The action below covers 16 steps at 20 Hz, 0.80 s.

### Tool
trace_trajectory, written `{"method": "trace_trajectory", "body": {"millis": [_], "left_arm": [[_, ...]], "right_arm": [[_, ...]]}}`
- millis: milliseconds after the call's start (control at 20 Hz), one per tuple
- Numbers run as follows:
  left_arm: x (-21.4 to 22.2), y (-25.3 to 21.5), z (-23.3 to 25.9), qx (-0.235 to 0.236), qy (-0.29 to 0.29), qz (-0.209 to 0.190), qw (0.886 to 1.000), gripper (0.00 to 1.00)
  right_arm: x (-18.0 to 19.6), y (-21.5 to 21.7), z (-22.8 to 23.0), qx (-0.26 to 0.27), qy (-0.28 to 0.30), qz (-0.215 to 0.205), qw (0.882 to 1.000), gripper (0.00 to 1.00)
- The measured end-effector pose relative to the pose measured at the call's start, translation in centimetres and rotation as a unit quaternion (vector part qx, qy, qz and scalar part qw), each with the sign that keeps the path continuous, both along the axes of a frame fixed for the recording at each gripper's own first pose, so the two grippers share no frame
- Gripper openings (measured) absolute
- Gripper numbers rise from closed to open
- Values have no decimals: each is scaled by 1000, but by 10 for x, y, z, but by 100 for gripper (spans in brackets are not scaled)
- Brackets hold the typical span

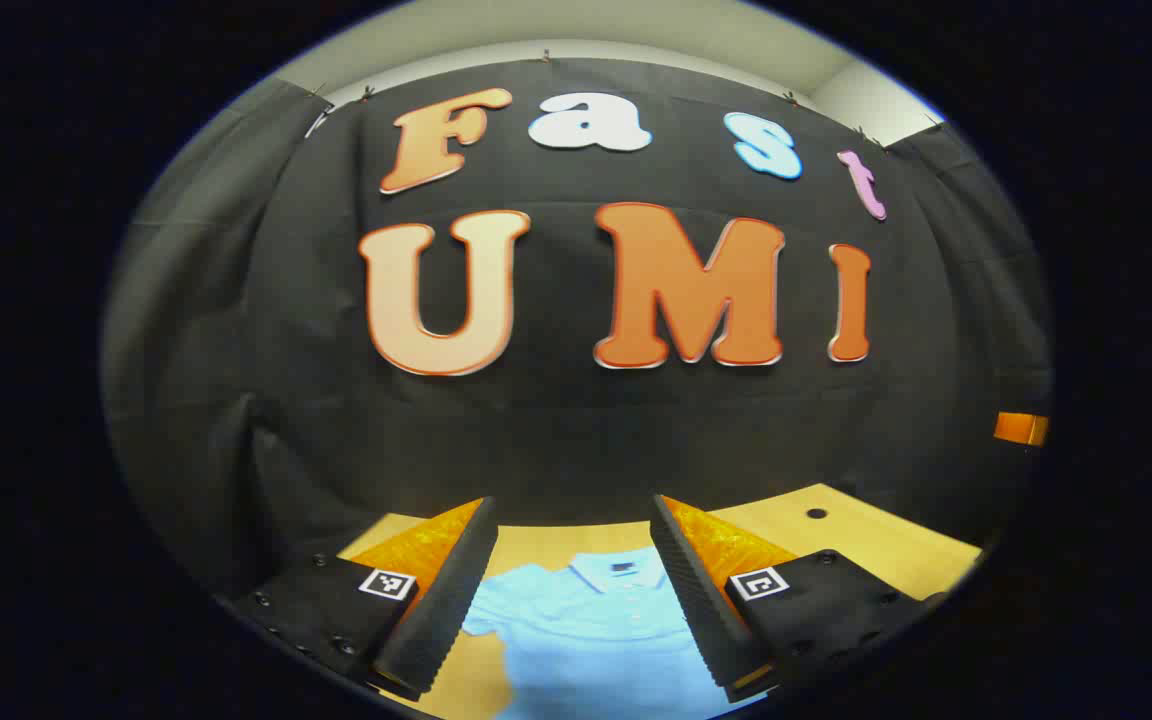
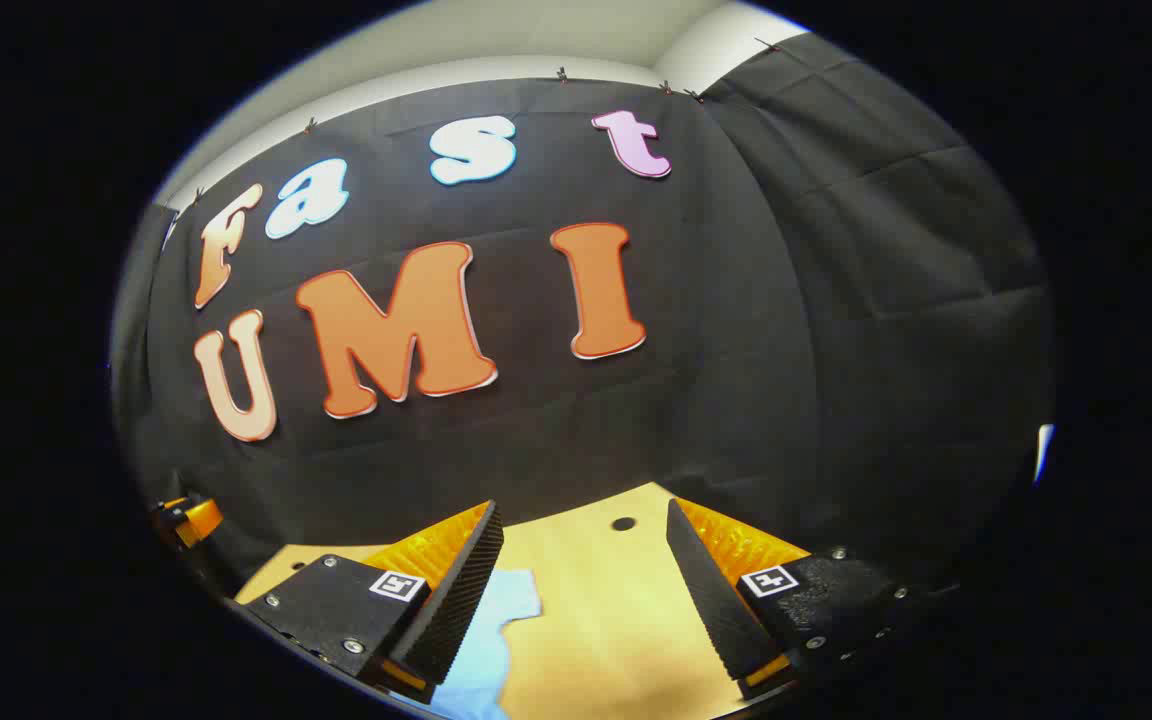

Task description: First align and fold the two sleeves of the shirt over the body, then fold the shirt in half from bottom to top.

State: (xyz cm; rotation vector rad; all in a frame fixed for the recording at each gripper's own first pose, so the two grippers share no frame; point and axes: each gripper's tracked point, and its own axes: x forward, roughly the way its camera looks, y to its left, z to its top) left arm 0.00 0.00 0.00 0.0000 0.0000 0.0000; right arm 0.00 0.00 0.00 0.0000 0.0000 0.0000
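Observation:
A light blue polo shirt [image 1: 591,630] lies flat on the wooden table [image 1: 836,540], collar toward the far wall. In the left gripper view it lies below and between the fingers of my left gripper [image 1: 571,600], which is open and held above it. My right gripper [image 2: 581,610] is open too, over bare wood, with nothing between its fingers. One short sleeve of the shirt [image 2: 501,625] spreads out just beside the right gripper's left finger [image 2: 451,600]. Both sleeves lie spread out from the body.
The table [image 2: 606,640] has a small round hole [image 2: 623,524] near its far edge, which also appears as the hole [image 1: 816,513] in the left gripper view. The other gripper [image 2: 186,520] peeks in at the far left of the right gripper view.

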Motion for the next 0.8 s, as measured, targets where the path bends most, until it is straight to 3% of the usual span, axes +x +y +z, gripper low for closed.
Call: {"method": "trace_trajectory", "body": {"millis": [150, 350, 600, 800], "left_arm": [[-4, 66, 15, 15, -2, 19, 1000, 98], [-2, 115, 34, 7, -6, 39, 999, 98], [16, 148, 31, -21, 10, 79, 997, 99], [30, 151, 29, -36, 14, 92, 995, 99]], "right_arm": [[2, 54, -15, 6, 26, 16, 1000, 100], [11, 100, -11, -4, 49, 45, 998, 100], [35, 115, -8, -67, 62, 53, 994, 99], [54, 117, -12, -80, 77, 65, 992, 99]]}}
